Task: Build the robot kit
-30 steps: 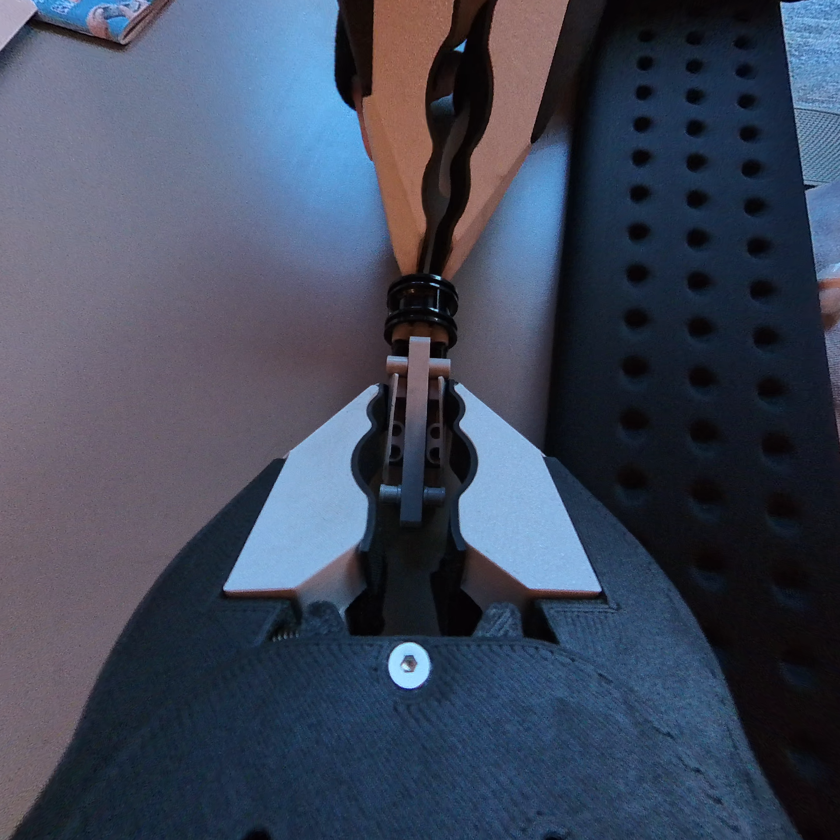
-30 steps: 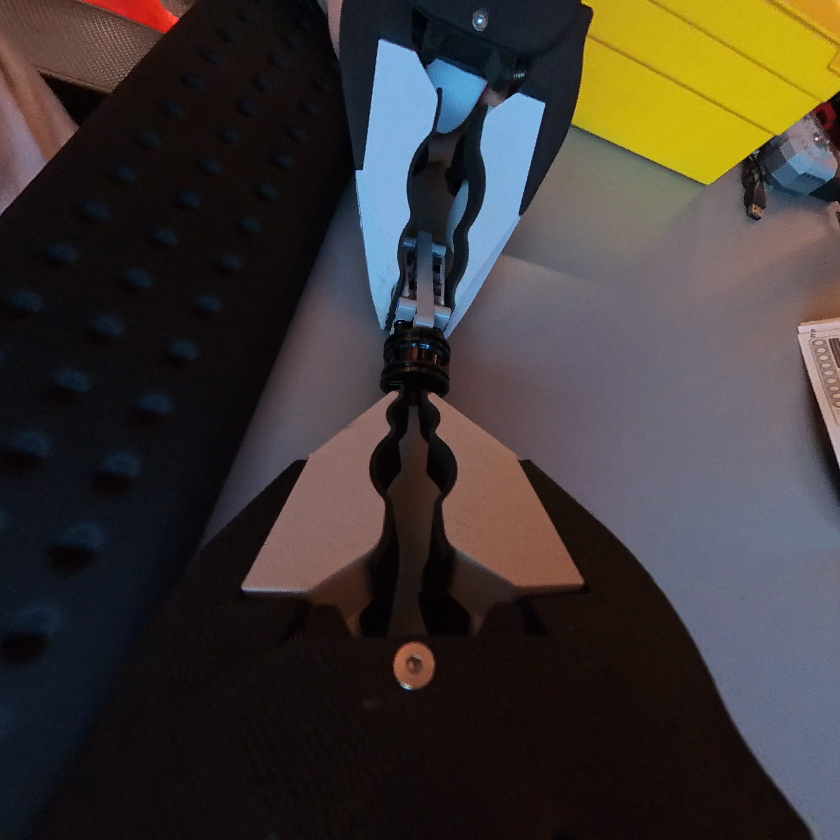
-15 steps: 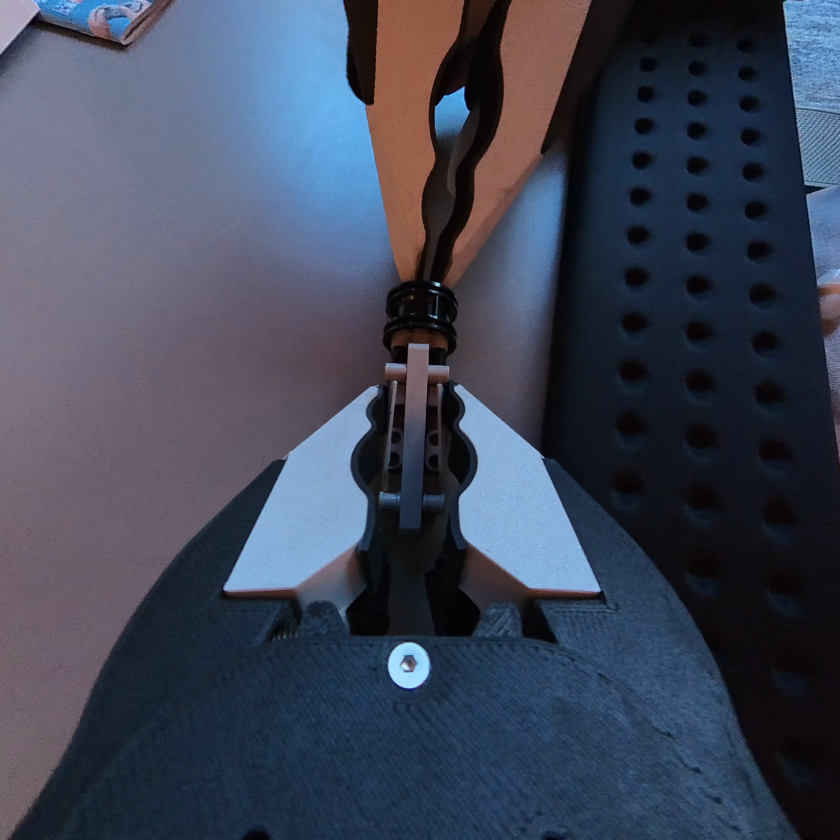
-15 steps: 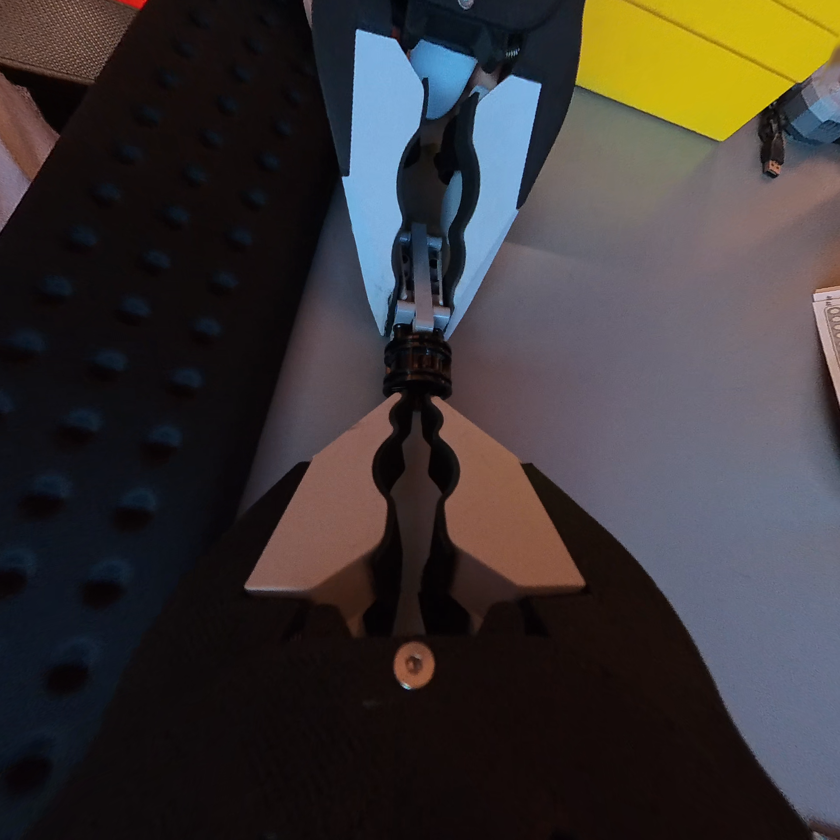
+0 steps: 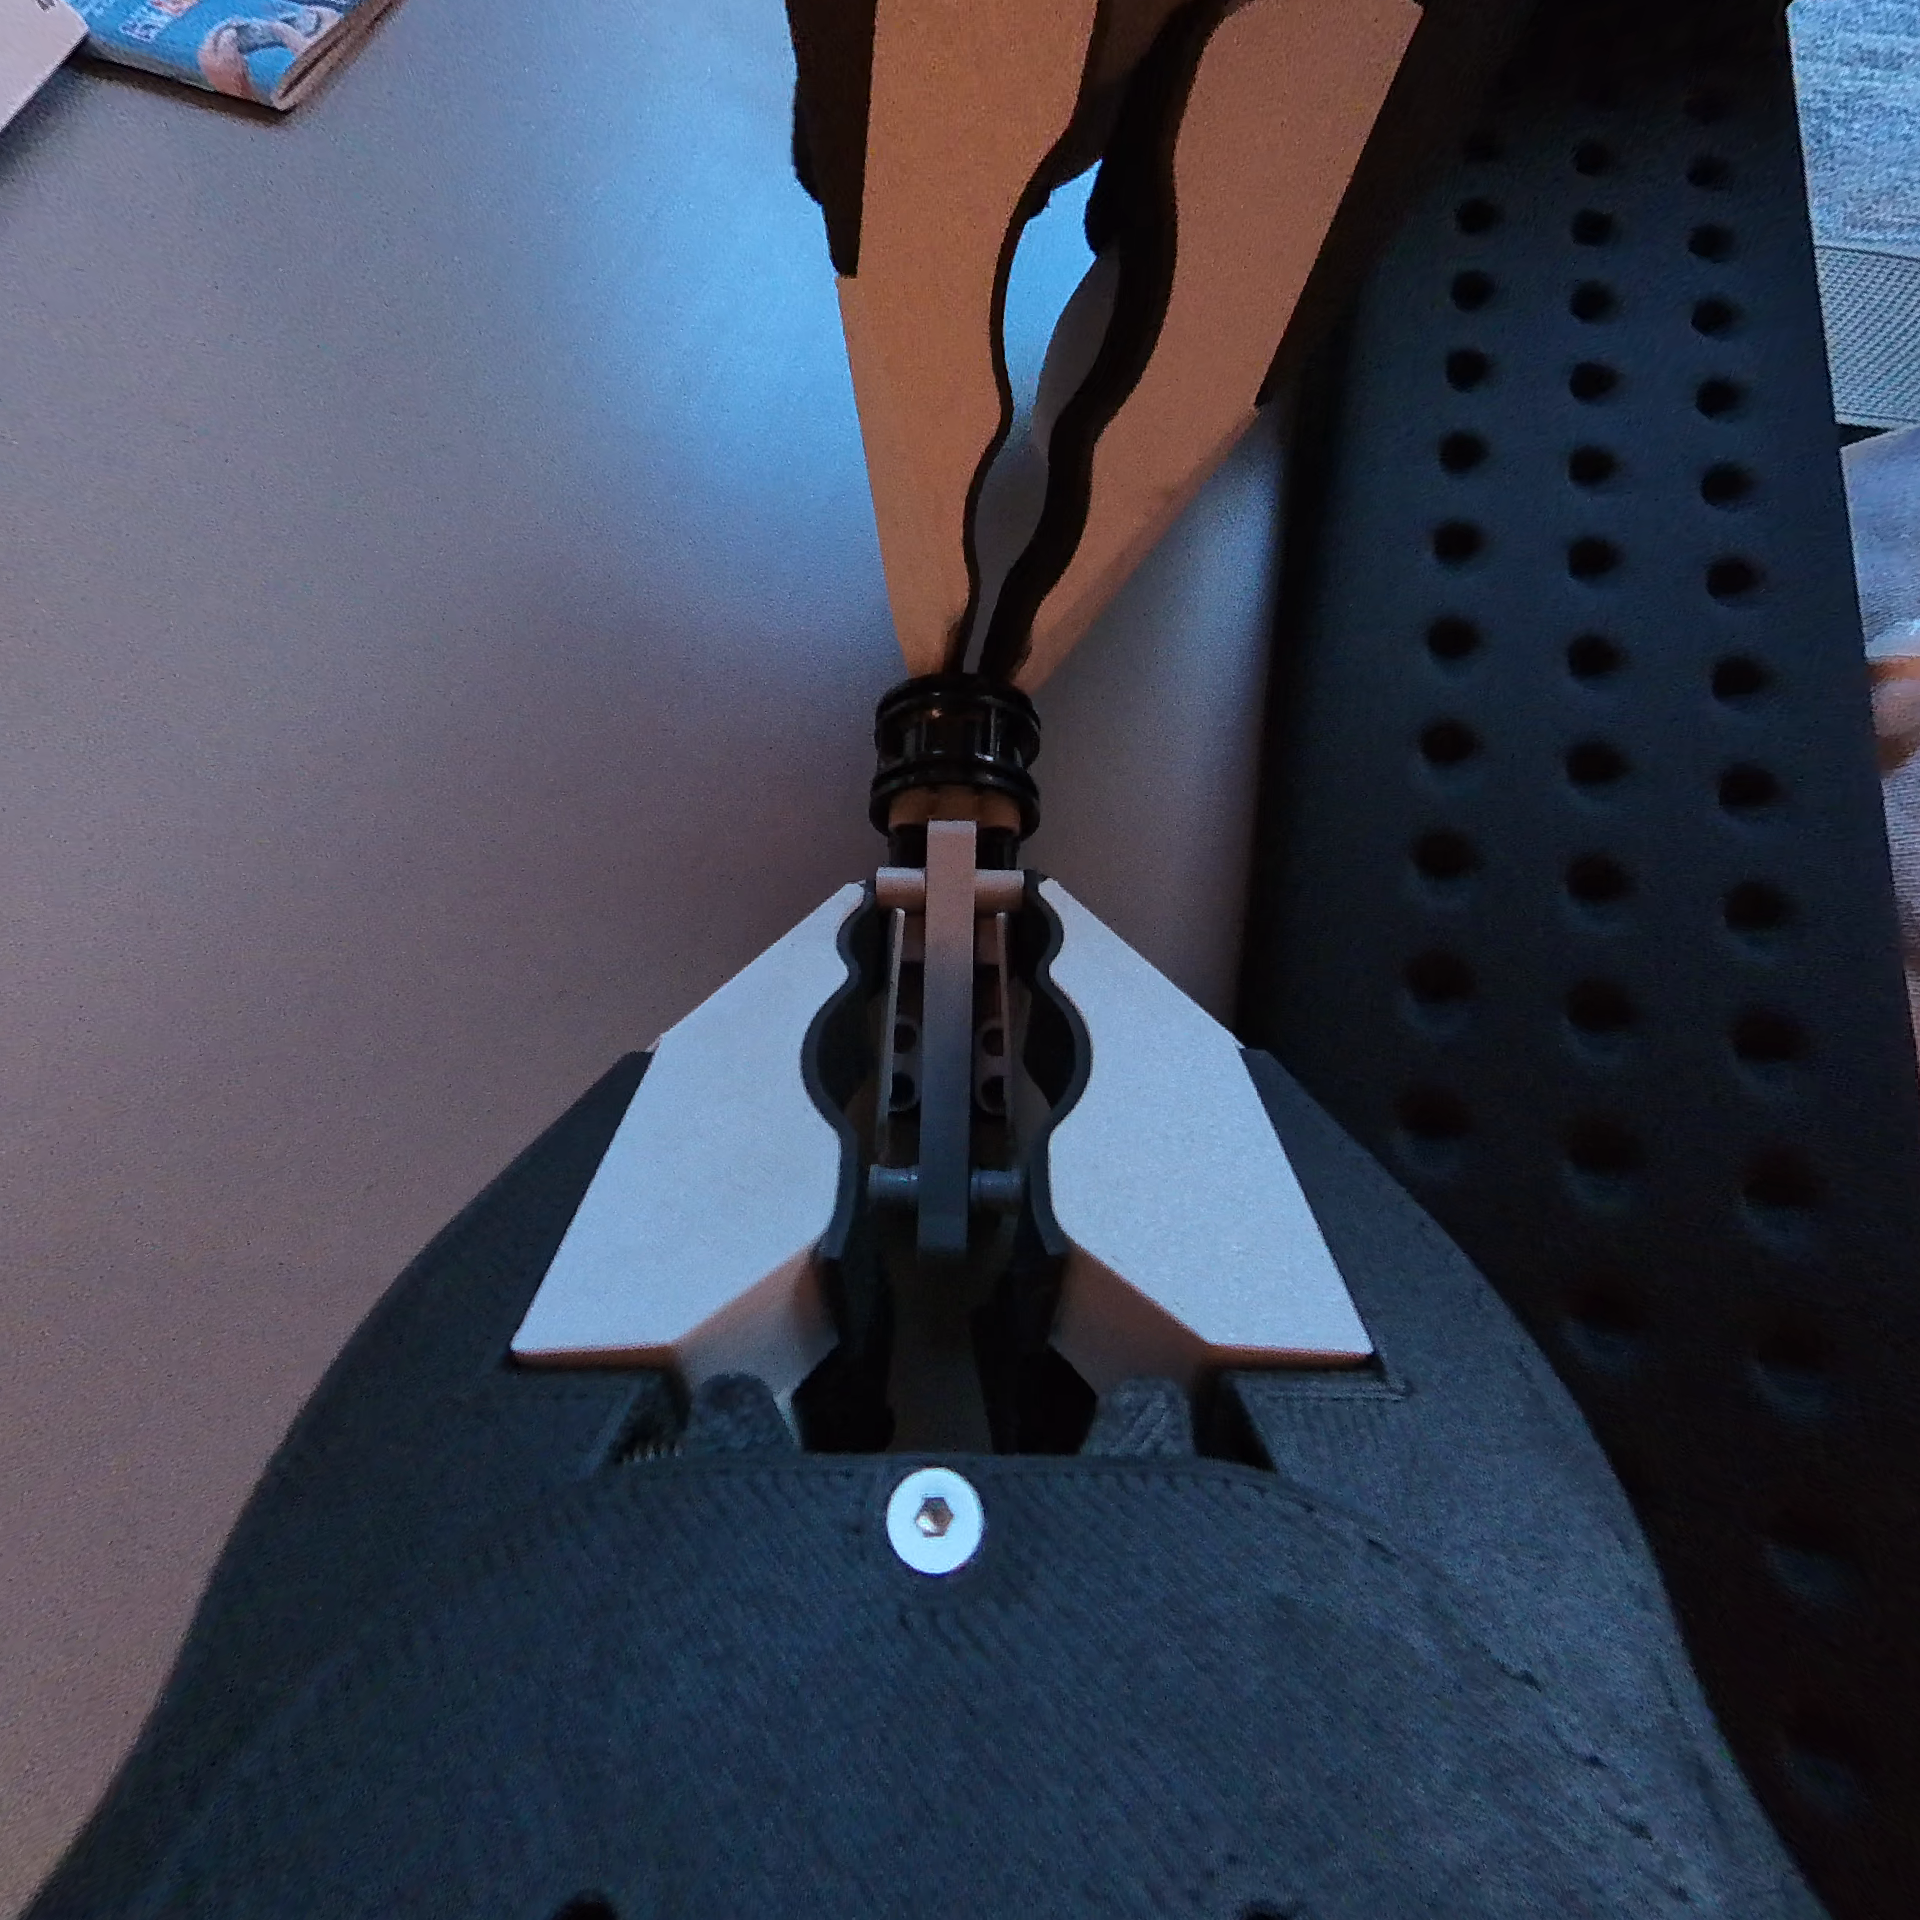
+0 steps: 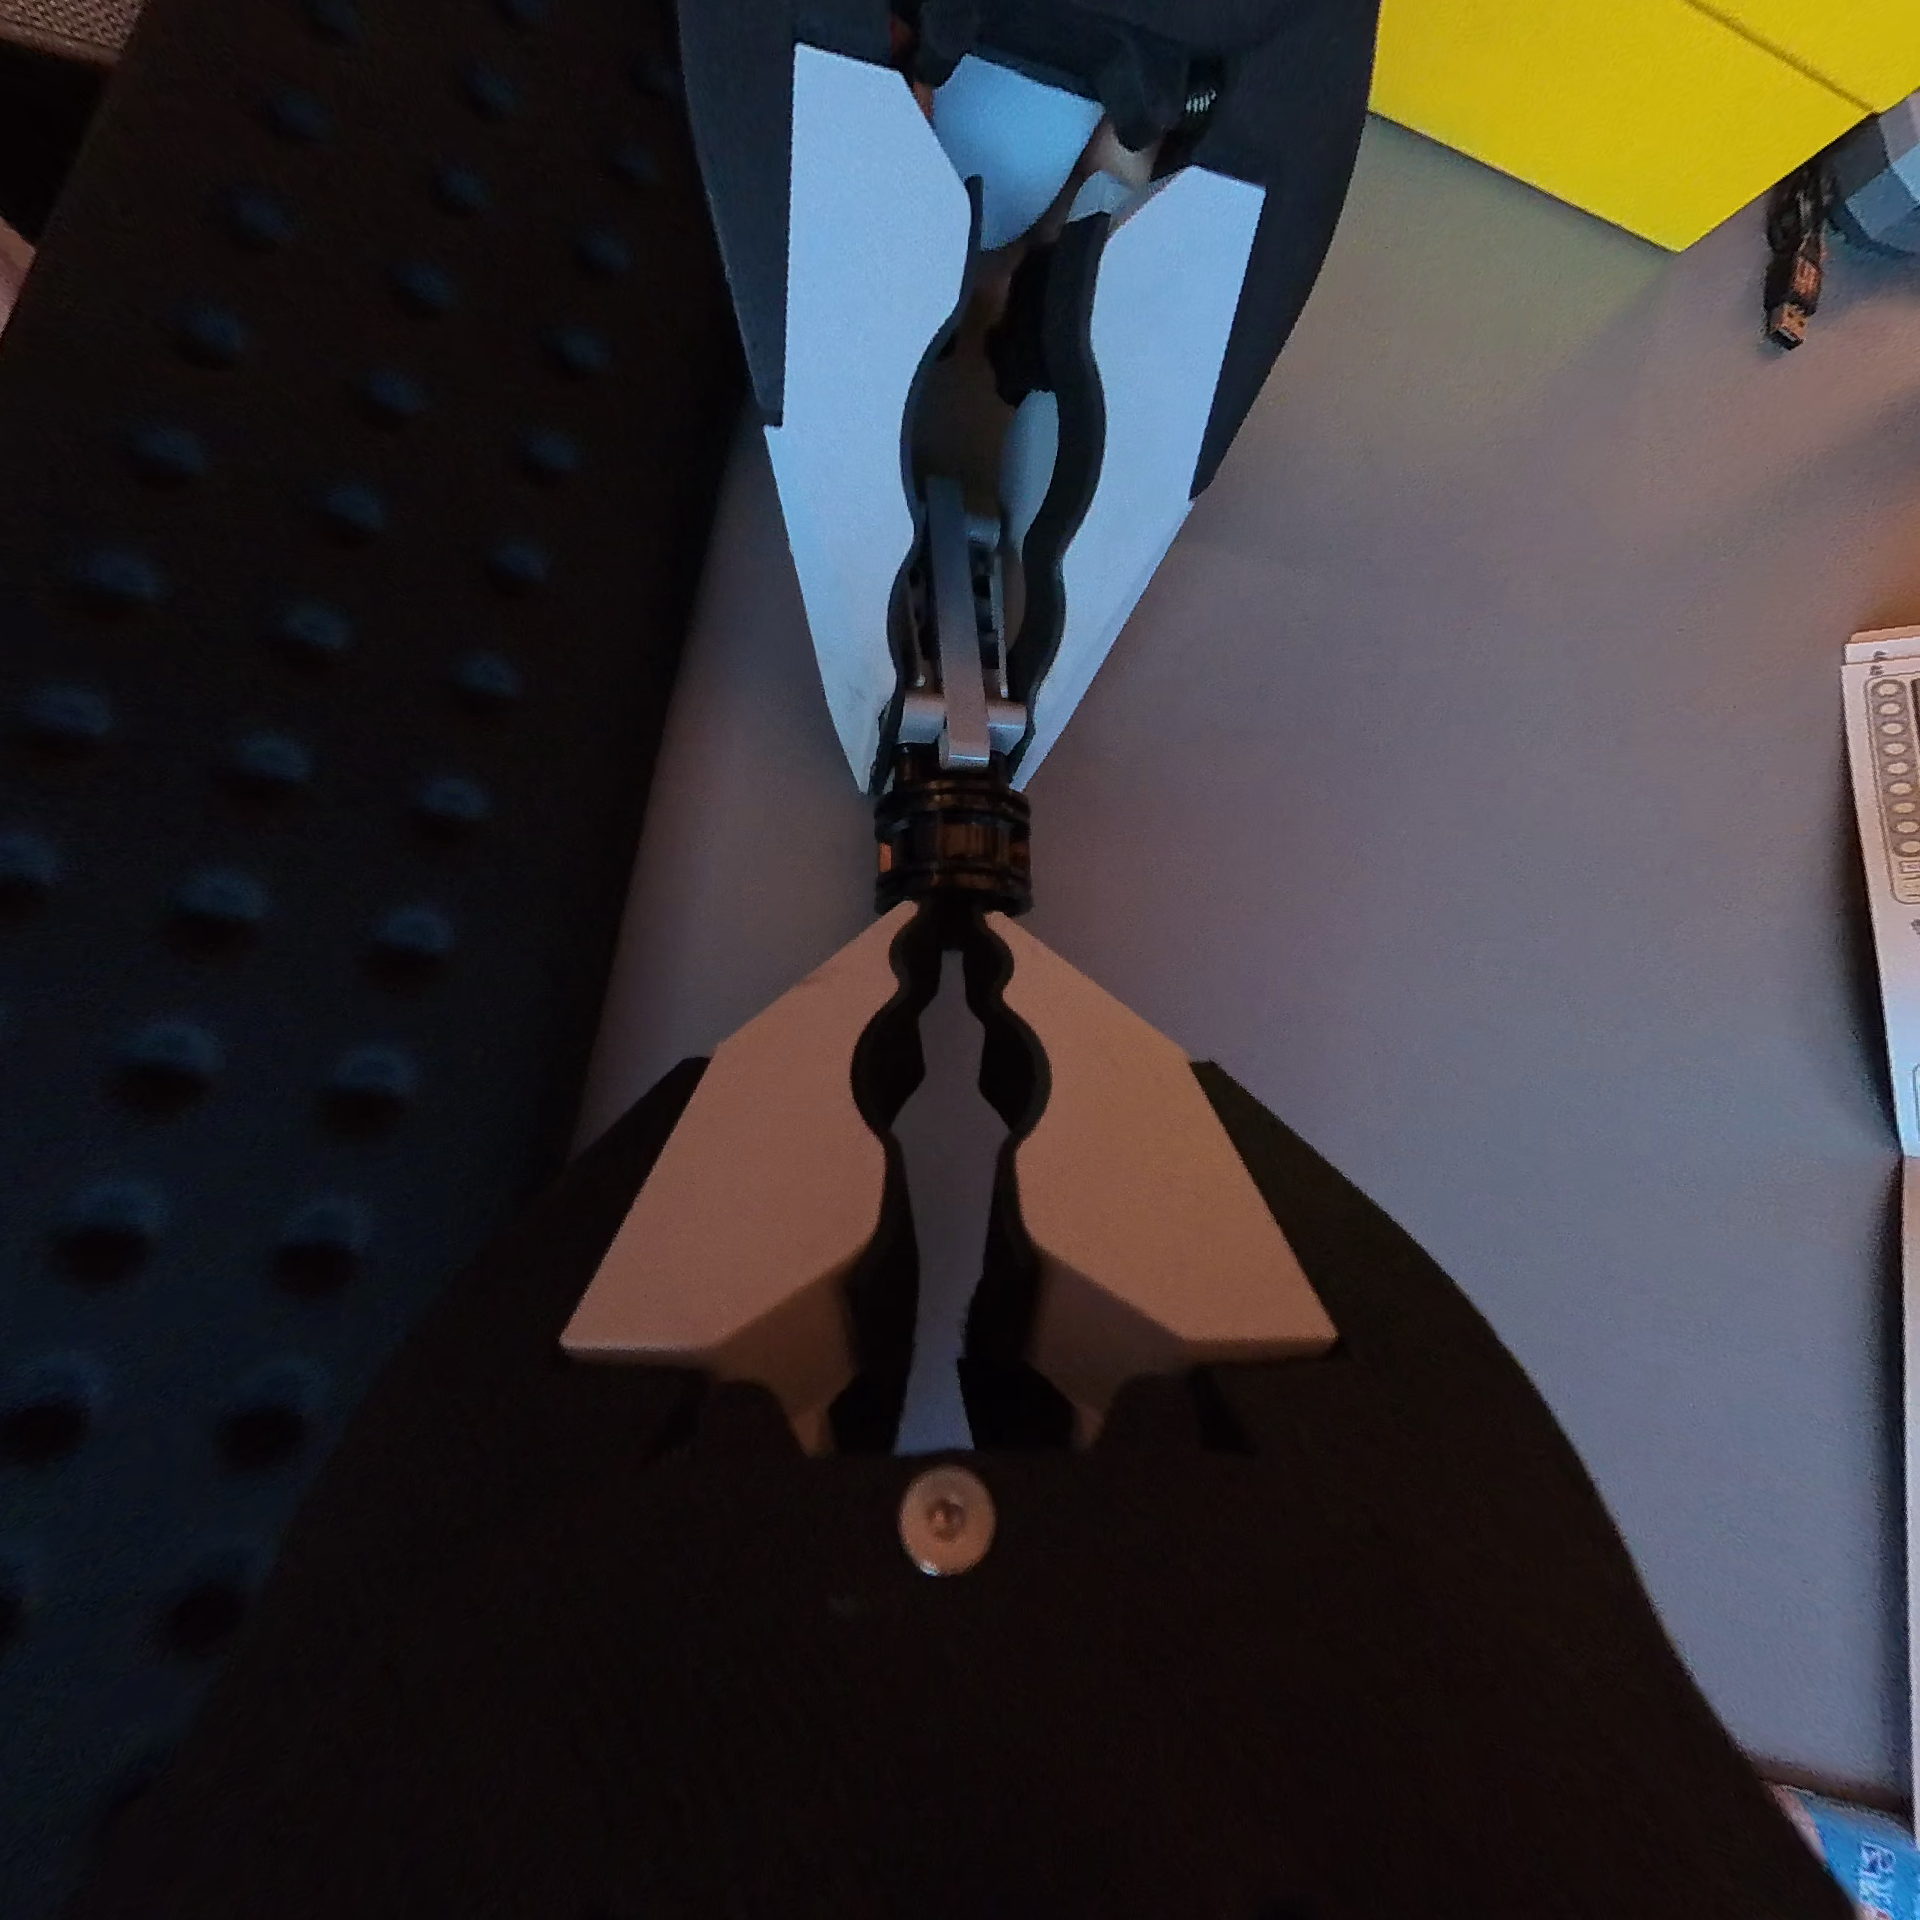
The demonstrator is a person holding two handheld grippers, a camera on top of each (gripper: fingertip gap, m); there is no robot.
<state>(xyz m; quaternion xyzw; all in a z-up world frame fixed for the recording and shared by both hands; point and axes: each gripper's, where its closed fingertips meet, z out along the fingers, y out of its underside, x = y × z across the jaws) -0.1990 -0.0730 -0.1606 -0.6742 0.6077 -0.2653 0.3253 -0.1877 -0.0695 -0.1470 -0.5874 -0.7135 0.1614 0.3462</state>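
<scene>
My left gripper is shut on a small grey toy-brick beam assembly, held lengthwise between its fingers. A black ribbed wheel piece sits on the assembly's far end. My right gripper faces the left one tip to tip, and its nearly closed tips pinch the far side of the black wheel piece. In the right wrist view the left gripper comes down from the top with the grey assembly in it. In the left wrist view the right gripper comes down from the top. Both hold the joined parts above the grey table.
A black perforated panel runs beside the grippers; it also shows in the right wrist view. A yellow box, a cable plug and a printed sheet lie on the table. A blue booklet lies at the far corner. Both grippers' tips are close together, under 4 cm apart.
Both grippers keep their hold. The right gripper has tilted a little, so it leans more to the right in the left wrist view, and the yellow box has slid up and right.
</scene>
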